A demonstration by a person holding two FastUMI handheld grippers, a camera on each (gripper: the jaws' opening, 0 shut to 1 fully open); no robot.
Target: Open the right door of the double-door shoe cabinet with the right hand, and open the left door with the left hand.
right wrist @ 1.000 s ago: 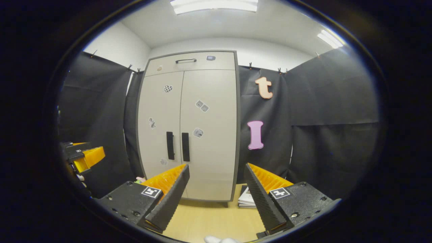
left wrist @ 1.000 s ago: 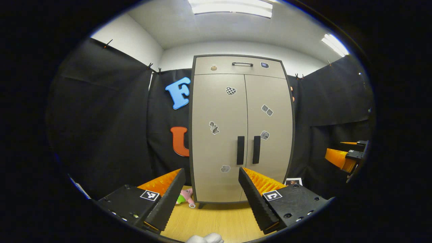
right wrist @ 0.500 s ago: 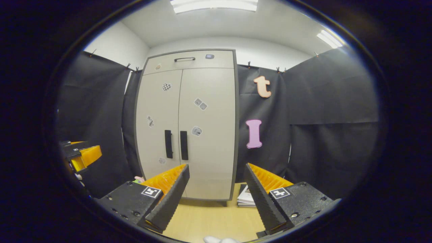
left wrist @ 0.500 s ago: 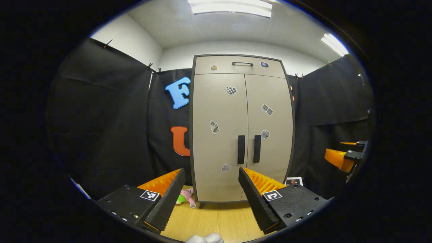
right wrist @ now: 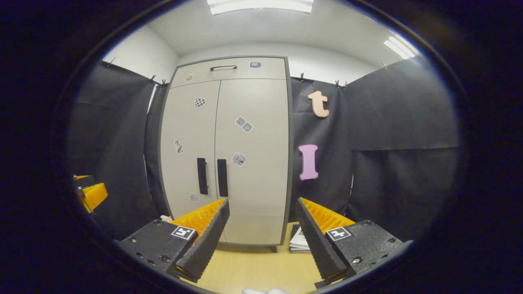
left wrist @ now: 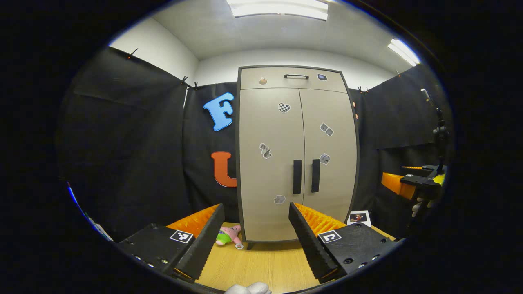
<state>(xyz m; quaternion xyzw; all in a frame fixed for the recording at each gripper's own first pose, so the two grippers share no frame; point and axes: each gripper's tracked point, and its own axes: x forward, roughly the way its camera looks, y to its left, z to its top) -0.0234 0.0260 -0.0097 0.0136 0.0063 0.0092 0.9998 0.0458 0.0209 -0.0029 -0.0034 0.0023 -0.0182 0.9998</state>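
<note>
Both grippers have edged nearer the shoe cabinet (left wrist: 297,155) over the past second, and the cabinet now looms slightly larger in each view; in the left gripper view the right gripper (left wrist: 402,183) at 3 o'clock has shifted inward, a gloved hand (left wrist: 419,206) now showing beneath it. The cabinet stands upright on the wooden floor (left wrist: 265,267), at 12 o'clock ahead of the left gripper (left wrist: 252,239) and toward 11 o'clock of the right gripper (right wrist: 263,241). Its left door (left wrist: 267,163) and right door (left wrist: 331,159) are closed, two dark vertical handles (left wrist: 297,176) side by side at the seam, stickers scattered across the pale panels. Both grippers' fingers stand wide apart, holding nothing. A plush toy (left wrist: 229,236) lies at the cabinet's left foot, partly hidden; stacked booklets (right wrist: 300,241) at its right are cut off by a finger.
</note>
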